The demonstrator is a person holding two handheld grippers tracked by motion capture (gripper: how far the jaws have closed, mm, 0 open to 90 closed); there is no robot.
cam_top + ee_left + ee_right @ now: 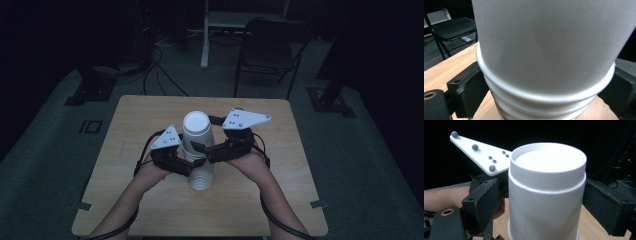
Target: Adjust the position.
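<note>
Forearms enter from the near table edge and converge on a stack of inverted white paper cups standing base-up near the centre of the wooden table. Top cup: the right gripper clamps it on both sides, jaws pressed to its wall, apparently to lift it clear. Lower cups: the left gripper is closed around their nested rims, jaws bearing on both sides, probably to hold the stack down. Behind the table stands a folding chair.
</note>
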